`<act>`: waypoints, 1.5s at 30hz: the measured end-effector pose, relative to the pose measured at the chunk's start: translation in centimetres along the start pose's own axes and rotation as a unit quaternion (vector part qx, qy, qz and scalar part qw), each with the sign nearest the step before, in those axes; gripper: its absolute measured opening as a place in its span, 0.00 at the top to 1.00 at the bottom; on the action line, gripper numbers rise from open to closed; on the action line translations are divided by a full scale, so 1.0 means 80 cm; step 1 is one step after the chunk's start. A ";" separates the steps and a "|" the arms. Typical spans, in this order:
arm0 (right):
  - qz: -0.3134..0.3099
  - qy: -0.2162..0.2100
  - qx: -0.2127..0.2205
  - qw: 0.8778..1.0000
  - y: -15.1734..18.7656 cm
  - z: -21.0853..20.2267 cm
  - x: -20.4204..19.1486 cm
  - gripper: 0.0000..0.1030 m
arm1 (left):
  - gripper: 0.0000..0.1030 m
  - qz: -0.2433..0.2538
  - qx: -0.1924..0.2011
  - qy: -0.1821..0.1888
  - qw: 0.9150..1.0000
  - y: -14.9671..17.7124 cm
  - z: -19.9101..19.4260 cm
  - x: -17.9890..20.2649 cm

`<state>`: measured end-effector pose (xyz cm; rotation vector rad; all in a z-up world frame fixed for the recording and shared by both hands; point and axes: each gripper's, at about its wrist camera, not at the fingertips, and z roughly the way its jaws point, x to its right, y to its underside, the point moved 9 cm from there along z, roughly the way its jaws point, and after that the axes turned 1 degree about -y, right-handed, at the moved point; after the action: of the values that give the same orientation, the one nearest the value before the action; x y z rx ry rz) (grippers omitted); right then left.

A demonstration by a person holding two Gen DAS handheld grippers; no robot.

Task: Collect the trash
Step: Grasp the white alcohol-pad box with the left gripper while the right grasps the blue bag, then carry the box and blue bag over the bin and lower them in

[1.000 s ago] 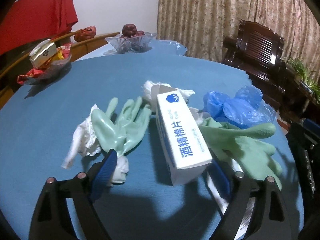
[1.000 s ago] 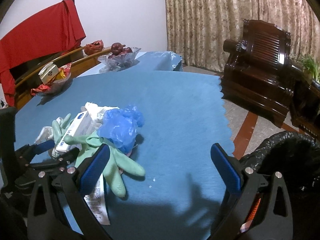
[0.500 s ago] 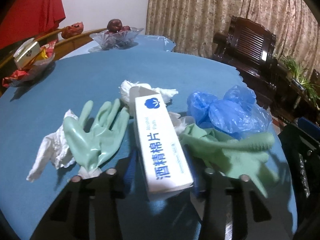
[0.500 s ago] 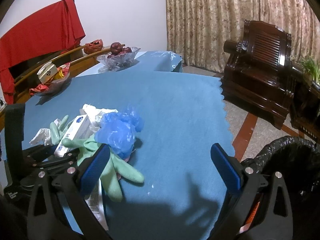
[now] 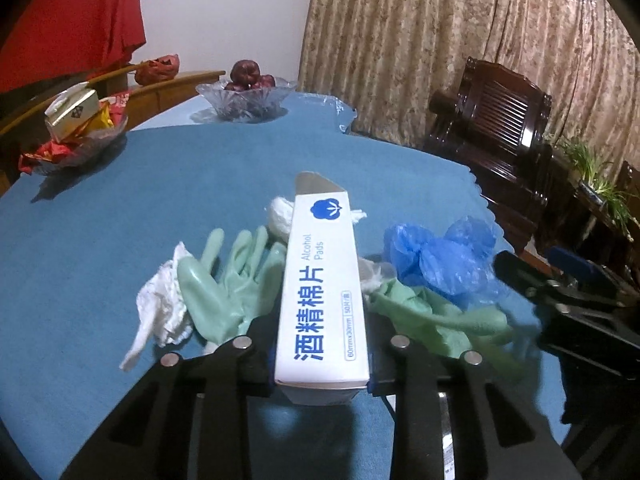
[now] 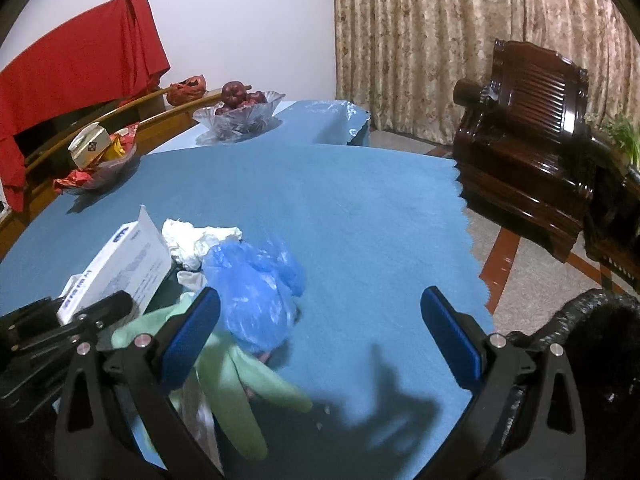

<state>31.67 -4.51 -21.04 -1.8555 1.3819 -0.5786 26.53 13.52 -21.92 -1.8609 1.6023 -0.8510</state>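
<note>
1. The worktop (image 6: 360, 208), under a blue cloth, fills both views; a dark wooden armchair (image 6: 532, 128) stands past its right edge before patterned curtains (image 6: 440, 32).
2. A red cloth (image 6: 80, 60) hangs at the back left, above a curved wooden rail.
3. Low at the right of the right wrist view there's the rim of a bin lined with a black bag (image 6: 592, 336), off the worktop's edge.
4. Two glass dishes sit well back: one with dark red fruit (image 5: 248, 96), one with a small carton and red wrappers (image 5: 76, 136).
5. Now the trash pile, near the front edge. A crumpled blue plastic bag (image 5: 444, 260) lies on the right of the heap.
6. Two pale green rubber gloves: one flat on the left (image 5: 228, 280), one stretched out under the blue bag on the right (image 5: 436, 320).
7. The white box of alcohol pads (image 5: 320, 300) is up off the cloth, tilted, its far flap open.
8. The left tongs (image 5: 322, 364) have just been closing and now pinch the box's near end, a pad pressed to each long side.
9. The right tongs (image 6: 320, 332) stand spread wide with nothing between them, the left pad just over the green glove beside the blue bag.
10. White crumpled tissues: one by the left glove (image 5: 160, 308), another behind the box (image 5: 280, 212).
</note>
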 end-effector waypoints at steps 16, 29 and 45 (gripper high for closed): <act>-0.004 -0.066 -0.068 0.996 0.012 0.060 -0.041 0.61 | 0.71 -0.005 0.003 -0.004 1.000 -0.012 0.005 -0.008; -0.009 -0.101 -0.021 0.995 -0.018 -0.006 -0.042 0.81 | 0.71 0.003 0.020 -0.007 1.000 -0.022 -0.023 -0.002; 0.014 -0.080 0.050 0.995 -0.037 -0.132 0.003 0.81 | 0.71 0.030 0.037 0.026 0.999 -0.015 -0.090 0.071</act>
<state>25.91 -7.34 -12.18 -1.7599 1.2500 -0.4656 22.40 8.14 -15.60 -1.7434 1.6274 -0.9257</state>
